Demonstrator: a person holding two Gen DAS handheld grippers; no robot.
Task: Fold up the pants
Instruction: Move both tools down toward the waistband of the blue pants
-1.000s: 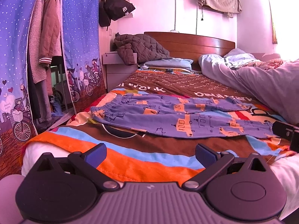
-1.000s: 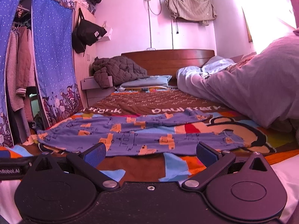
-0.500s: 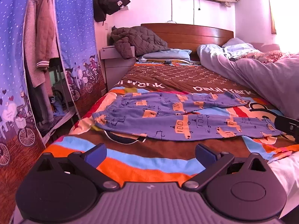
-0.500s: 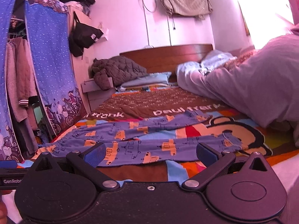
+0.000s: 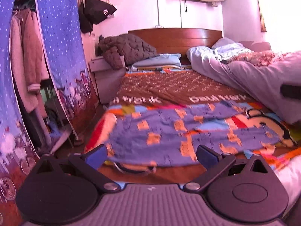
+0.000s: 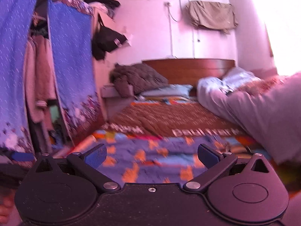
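Note:
Blue pants with orange vehicle prints (image 5: pixel 169 133) lie flat across the near end of the bed, waistband to the left, legs running right. They also show in the right wrist view (image 6: pixel 150 158), blurred. My left gripper (image 5: pixel 151 155) is open and empty, just short of the pants' near edge by the waist. My right gripper (image 6: pixel 151 156) is open and empty, above the pants' near edge. Part of the right gripper (image 5: pixel 290 92) shows at the right of the left wrist view.
The bed has a brown and striped cover (image 5: pixel 169 86). A bunched grey duvet (image 5: pixel 254 75) fills its right side. A dark quilted jacket (image 5: pixel 128 49) and a pillow lie at the headboard. A blue wardrobe curtain (image 5: pixel 60 47) hangs along the left.
Both grippers have moved forward and higher over the bed, so the pants sit closer and lower in both views. Both views are now motion-blurred. Jaws remain open.

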